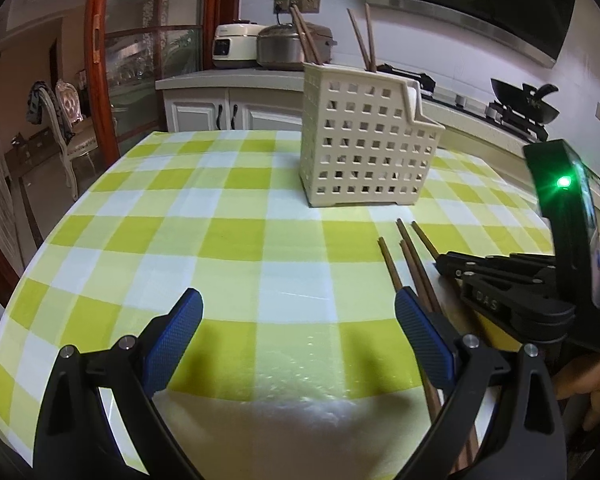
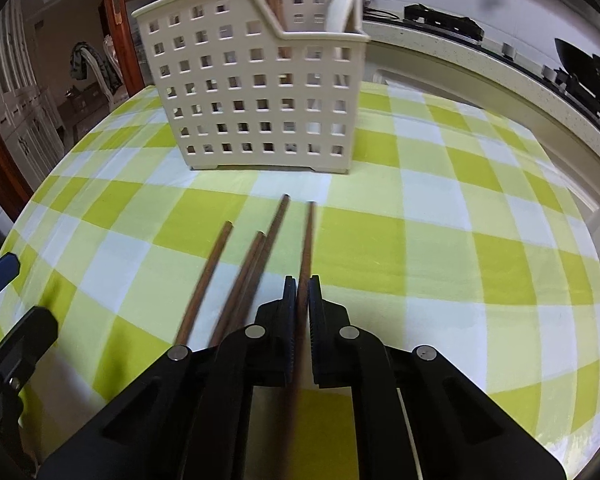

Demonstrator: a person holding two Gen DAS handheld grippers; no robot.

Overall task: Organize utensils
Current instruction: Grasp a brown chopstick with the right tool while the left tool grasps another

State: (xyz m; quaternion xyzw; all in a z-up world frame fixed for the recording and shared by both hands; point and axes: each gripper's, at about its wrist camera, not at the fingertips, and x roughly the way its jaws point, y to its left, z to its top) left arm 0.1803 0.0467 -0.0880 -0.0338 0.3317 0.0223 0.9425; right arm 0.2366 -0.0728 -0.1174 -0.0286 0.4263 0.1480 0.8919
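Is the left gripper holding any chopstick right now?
No. The left gripper is wide open over bare tablecloth; the loose chopsticks lie beside its right finger.

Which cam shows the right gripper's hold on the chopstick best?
Right wrist: the right gripper is shut on the chopstick, seen straight along its fingers. Left wrist shows that gripper only side-on, grip point hidden.

A green-and-white checked tablecloth [image 1: 228, 240] covered the table. On the far counter [image 1: 228, 78] stood a white rice cooker [image 1: 234, 46] beside a steel pot [image 1: 282, 48]. A black wok [image 1: 526, 100] sat far right. An ornate chair [image 1: 66, 120] stood far left.
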